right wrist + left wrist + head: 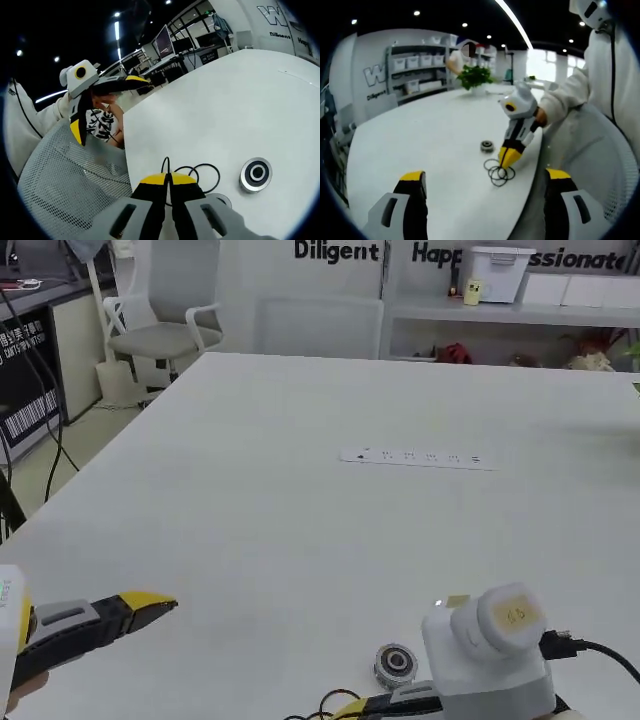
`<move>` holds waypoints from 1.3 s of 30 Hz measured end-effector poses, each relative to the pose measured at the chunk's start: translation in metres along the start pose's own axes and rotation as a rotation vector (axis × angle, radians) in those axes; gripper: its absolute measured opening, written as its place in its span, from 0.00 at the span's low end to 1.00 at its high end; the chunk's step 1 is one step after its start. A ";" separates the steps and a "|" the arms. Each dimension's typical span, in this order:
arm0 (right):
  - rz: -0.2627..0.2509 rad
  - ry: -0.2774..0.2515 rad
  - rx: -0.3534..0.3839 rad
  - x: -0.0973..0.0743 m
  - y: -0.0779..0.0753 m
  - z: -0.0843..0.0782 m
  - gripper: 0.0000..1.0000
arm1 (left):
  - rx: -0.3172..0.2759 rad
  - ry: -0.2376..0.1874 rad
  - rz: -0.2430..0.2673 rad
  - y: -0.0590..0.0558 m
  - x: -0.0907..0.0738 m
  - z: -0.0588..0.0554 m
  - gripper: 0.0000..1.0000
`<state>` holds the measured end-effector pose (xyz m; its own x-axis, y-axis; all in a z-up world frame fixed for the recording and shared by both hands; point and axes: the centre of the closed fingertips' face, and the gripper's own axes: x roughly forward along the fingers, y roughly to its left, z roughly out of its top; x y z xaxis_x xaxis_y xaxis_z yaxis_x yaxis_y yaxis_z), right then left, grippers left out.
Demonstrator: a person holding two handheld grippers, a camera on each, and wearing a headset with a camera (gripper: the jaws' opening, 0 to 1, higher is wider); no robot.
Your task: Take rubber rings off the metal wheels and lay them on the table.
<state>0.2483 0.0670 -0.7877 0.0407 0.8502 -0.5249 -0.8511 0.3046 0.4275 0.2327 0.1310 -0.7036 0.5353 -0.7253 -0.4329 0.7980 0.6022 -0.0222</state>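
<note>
Task looks well along. A small heap of black rubber rings (499, 174) already lies on the white table (300, 520), near its front edge, low centre in the left gripper view. One metal wheel (255, 174) sits flat on the table just beside the heap, lower right in the right gripper view, bottom centre in the head view. Its outer rim reads as bare metal, so it is probably stripped, though the dark band nearer the hub is too small to tell apart from a ring. The right gripper (167, 181) has its jaws pressed together, tip down at the heap. A thin black loop comes up out of the tips, so it seems to pinch one of the rubber rings, either setting it down or about to let go. The left gripper (150, 604) is spread wide and carries nothing. It hangs over the table's left side, lower left in the head view, well apart from the wheel and the heap. A power strip (420, 457) lies mid-table, far from the work. Judged remaining: release the pinched ring flat onto the table, then check the wheel for any leftover ring. How many rings are in the heap cannot be counted, since they overlap.
</note>
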 end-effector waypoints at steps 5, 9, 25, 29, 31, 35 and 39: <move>-0.034 -0.012 0.003 -0.002 -0.009 0.001 0.00 | 0.004 0.014 -0.010 -0.002 0.002 -0.003 0.99; -0.052 -0.009 0.002 -0.002 -0.013 0.000 0.00 | 0.008 0.015 -0.013 -0.003 0.002 -0.003 0.99; -0.082 0.001 0.004 -0.003 -0.021 -0.003 0.01 | 0.011 0.024 -0.012 -0.002 0.001 -0.008 0.98; -0.083 0.001 -0.001 -0.003 -0.022 -0.003 0.02 | 0.012 0.027 -0.013 -0.002 0.001 -0.009 0.98; -0.085 0.000 -0.003 -0.003 -0.022 -0.002 0.03 | 0.012 0.028 -0.014 -0.002 0.001 -0.009 0.98; -0.096 -0.001 -0.006 -0.005 -0.025 -0.001 0.04 | 0.015 0.028 -0.013 -0.002 0.002 -0.008 0.98; -0.105 -0.007 -0.004 -0.008 -0.028 0.000 0.05 | 0.016 0.025 -0.012 -0.002 0.002 -0.007 0.98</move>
<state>0.2720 0.0520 -0.7957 0.1329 0.8168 -0.5614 -0.8439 0.3903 0.3680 0.2297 0.1309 -0.7106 0.5186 -0.7240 -0.4549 0.8088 0.5879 -0.0136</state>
